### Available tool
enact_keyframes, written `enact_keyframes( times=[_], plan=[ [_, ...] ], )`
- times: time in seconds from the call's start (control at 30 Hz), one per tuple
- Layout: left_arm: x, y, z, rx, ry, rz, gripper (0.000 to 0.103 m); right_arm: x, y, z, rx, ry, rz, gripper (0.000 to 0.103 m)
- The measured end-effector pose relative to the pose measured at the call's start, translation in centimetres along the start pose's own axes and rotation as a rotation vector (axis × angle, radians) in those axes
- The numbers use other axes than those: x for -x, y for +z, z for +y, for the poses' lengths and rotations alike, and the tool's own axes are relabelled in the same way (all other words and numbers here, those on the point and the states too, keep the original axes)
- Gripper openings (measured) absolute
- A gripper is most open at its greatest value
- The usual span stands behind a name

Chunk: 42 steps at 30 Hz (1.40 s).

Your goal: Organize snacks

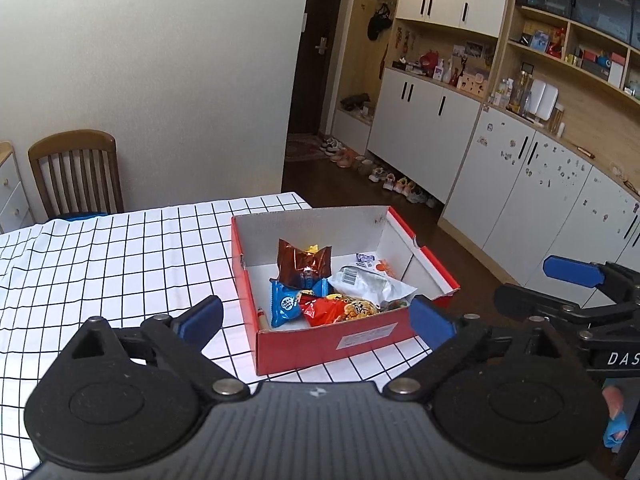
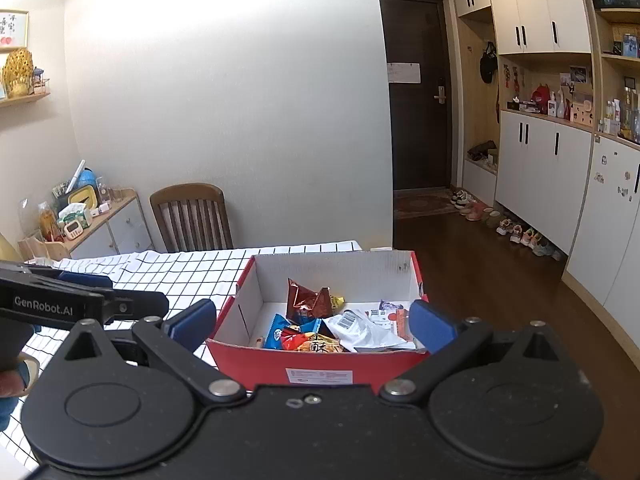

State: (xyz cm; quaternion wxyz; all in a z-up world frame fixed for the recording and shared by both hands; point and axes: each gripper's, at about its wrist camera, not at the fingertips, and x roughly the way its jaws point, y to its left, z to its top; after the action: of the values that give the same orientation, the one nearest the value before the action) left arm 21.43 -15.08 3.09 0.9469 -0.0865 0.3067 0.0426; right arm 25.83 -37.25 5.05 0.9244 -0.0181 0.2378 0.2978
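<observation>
A red cardboard box (image 1: pixel 332 344) with white inner walls sits on the right part of the checked tablecloth (image 1: pixel 120 264). Inside it lie a brown packet (image 1: pixel 304 266), a blue packet (image 1: pixel 286 304), a red packet (image 1: pixel 340 310), a white-silver packet (image 1: pixel 368 284) and a small purple candy (image 1: pixel 365 258). My left gripper (image 1: pixel 316 318) hovers open before the box's near wall, holding nothing. My right gripper (image 2: pixel 312 325) is open too, just short of the box (image 2: pixel 260 364), above the brown packet (image 2: pixel 306 300) and white packet (image 2: pixel 360 330). Each gripper shows beside the other: the right (image 1: pixel 552 286), the left (image 2: pixel 132 292).
A wooden chair (image 1: pixel 76 172) stands at the table's far side against the wall. A low drawer unit (image 2: pixel 120 224) with clutter is at the left. White cabinets (image 1: pixel 420 120), a row of shoes (image 1: pixel 400 186) and a dark door (image 2: pixel 416 92) lie to the right past the table's edge.
</observation>
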Motion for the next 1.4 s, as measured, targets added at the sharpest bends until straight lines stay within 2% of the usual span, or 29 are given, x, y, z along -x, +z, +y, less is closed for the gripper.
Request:
enact_keyframes(
  times=[0.5,1.4],
  plan=[
    [-0.37,-0.27,-0.25,-0.012,0.018,0.014,0.100,-0.02,0.12,-0.39,-0.025,0.012,-0.003,0.103],
    [-0.21,0.57,-0.98,-0.009,-0.009,0.021,0.100,0.02,0.48,-0.76,-0.047,-0.021,-0.002,0.103]
  ],
)
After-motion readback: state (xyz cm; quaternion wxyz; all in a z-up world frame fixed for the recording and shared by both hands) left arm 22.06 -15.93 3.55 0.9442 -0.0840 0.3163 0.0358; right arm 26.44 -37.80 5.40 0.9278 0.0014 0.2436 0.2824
